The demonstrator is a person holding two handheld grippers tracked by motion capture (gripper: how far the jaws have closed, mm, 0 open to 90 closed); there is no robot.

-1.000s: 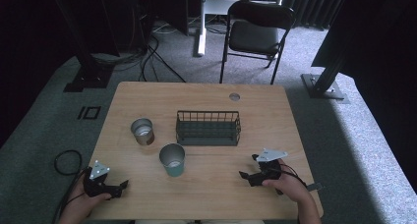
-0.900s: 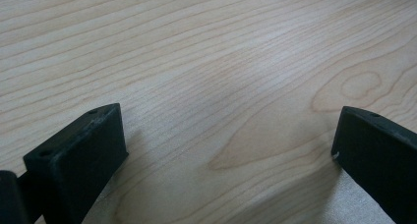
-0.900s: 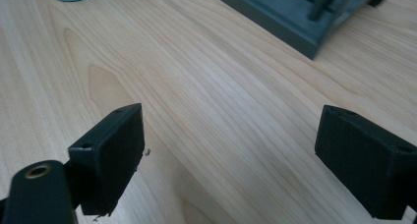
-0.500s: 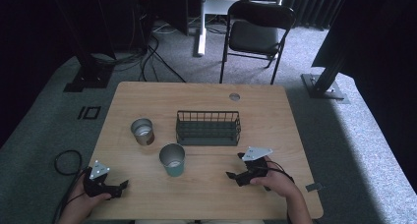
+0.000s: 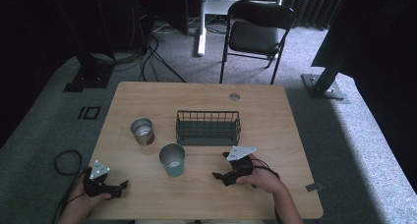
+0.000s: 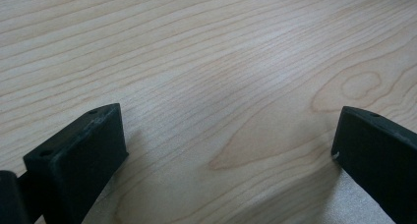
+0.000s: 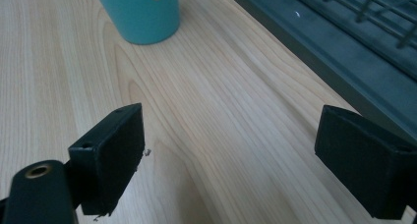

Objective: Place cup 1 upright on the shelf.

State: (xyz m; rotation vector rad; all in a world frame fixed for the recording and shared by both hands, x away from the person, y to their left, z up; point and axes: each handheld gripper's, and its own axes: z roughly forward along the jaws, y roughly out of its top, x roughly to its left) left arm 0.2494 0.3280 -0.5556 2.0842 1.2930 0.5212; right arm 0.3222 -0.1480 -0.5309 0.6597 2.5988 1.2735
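Right gripper (image 5: 220,177): jaws spread, nothing between them, low over the table (image 5: 275,126), near the teal cup (image 5: 172,159)
Left gripper (image 5: 122,186): jaws spread, at the table's near-left corner
Basket (image 5: 208,127): behind the cup

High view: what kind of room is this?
Probably a lab or recording studio, not a home: a wooden table stands on grey carpet among dark curtains, metal stand bases, loose floor cables and a folding chair.

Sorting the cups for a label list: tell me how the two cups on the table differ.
The teal cup stands nearer the right tool, in front of the wire basket; the brownish cup stands farther back, left of the basket. The teal cup looks taller. Both are upright and open-topped.
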